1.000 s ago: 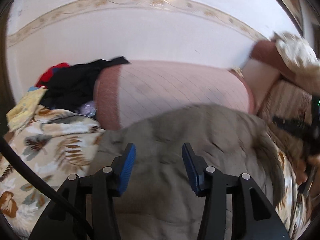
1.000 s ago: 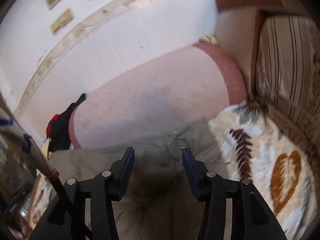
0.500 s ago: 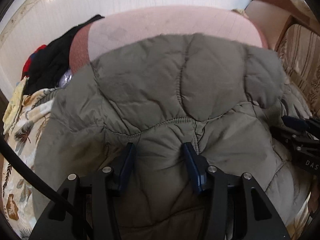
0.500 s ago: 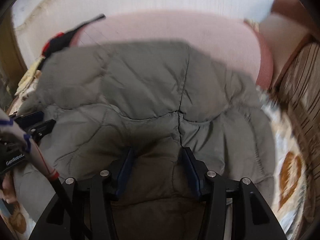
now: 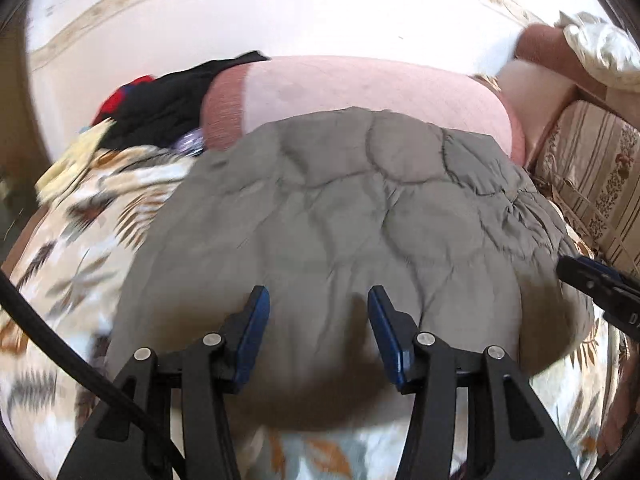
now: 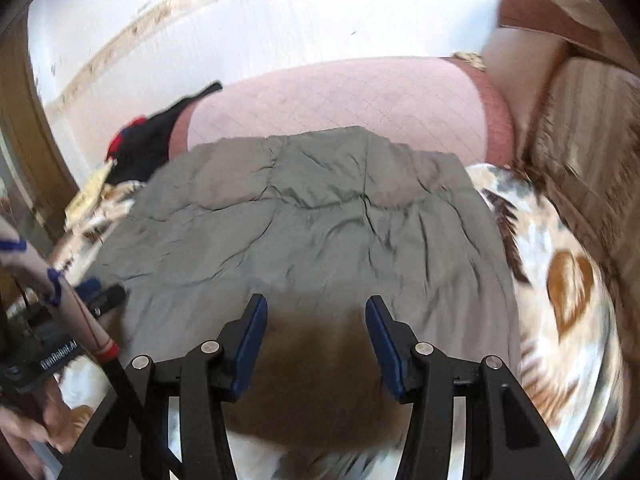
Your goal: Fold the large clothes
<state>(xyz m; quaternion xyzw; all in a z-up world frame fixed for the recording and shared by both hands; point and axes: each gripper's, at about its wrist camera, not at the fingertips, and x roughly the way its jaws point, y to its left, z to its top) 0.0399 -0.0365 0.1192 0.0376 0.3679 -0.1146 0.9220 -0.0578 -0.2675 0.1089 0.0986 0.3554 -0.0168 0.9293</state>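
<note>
While both of your grippers hover over the bed, the grey quilted jacket [image 5: 352,216] lies spread out flat directly ahead of their jaws, on the leaf-patterned bedspread [image 5: 80,248]. Your left gripper [image 5: 318,320] has its jaws spread wide with nothing between them; only the jacket's near hem shows in the gap, below the blue pads [image 5: 258,320], and you cannot tell from this view whether the fingertips touch the fabric. Your right gripper [image 6: 316,328] is the same: jaws apart, gripping nothing, with the jacket's shadowed near edge showing between the fingers. Beyond the jaws of either gripper, the jacket's far edge meets the pink quilted bolster [image 5: 360,88] that runs along the pale wall [image 5: 280,12]. Ahead and to the left of the left jaws, a pile of black and red clothes [image 5: 168,100] sits at the bolster's end. To the right of the right jaws, the bedspread shows a brown heart-like leaf [image 6: 568,284], and past it stands a striped cushion [image 6: 588,120]. In the left wrist view, your right gripper enters at the right edge, beside the jacket's side. In the right wrist view, your left gripper appears at the left edge, near the jacket's other side.
</note>
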